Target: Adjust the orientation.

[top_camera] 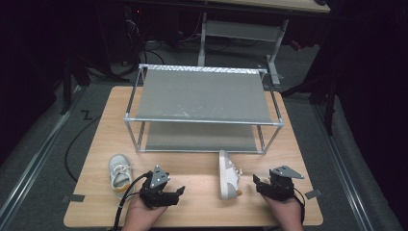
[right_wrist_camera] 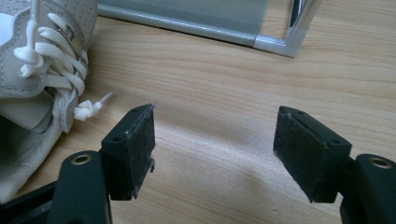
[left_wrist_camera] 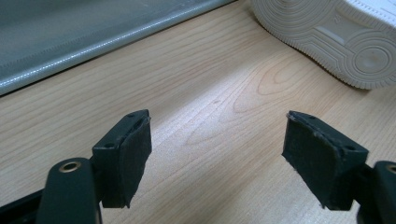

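both sets of fingers stand wide open and empty, left gripper (top_camera: 179,191) and right gripper (top_camera: 257,183) low over the near tabletop (top_camera: 192,207). between them a shoe (top_camera: 228,174) lies on its side; another shoe (top_camera: 120,171) stands upright at the left. a pinch on loose laces could let a shoe swing and drop short of the rack (top_camera: 202,94).

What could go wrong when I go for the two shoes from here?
The tipped shoe lies on its side, so the open right gripper may push it along the table instead of gripping it. Its loose lace could snag on a pad. The upright shoe sits beside the left gripper, whose cable runs close and might drag it.
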Demonstrator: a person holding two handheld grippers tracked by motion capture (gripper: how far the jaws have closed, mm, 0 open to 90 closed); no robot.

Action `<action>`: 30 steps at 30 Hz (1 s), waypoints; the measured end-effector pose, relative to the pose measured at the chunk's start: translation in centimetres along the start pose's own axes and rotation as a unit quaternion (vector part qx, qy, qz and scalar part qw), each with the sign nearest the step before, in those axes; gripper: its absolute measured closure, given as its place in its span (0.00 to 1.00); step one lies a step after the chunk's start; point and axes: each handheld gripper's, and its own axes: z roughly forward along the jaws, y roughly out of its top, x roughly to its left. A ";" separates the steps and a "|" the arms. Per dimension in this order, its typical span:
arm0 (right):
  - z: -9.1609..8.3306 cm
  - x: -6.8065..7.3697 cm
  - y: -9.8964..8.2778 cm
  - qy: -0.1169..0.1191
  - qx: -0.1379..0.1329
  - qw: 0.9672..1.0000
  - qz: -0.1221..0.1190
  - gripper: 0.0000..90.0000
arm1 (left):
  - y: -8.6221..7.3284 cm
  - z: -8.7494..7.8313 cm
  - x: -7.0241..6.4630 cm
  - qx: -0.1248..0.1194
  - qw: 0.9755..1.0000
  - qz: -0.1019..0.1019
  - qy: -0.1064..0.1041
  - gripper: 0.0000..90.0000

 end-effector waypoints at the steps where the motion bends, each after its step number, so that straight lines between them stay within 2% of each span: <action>1: 0.0 0.0 0.0 0.000 0.000 1.000 0.000 0.33 | 0.0 0.0 0.0 0.000 1.000 0.000 0.000 0.27; 11: 0.0 -0.1 -0.1 -0.001 0.001 1.000 0.001 0.33 | 0.2 -0.1 -0.1 -0.006 1.000 0.000 -0.002 0.27; 28: 0.1 -0.2 -0.4 -0.001 0.003 1.000 0.004 0.33 | 0.6 -0.7 0.1 -0.021 1.000 -0.012 -0.005 0.30; 30: 0.1 -0.1 -0.4 0.001 0.003 1.000 0.005 0.33 | 1.0 -1.4 0.0 -0.034 0.999 -0.011 -0.005 0.31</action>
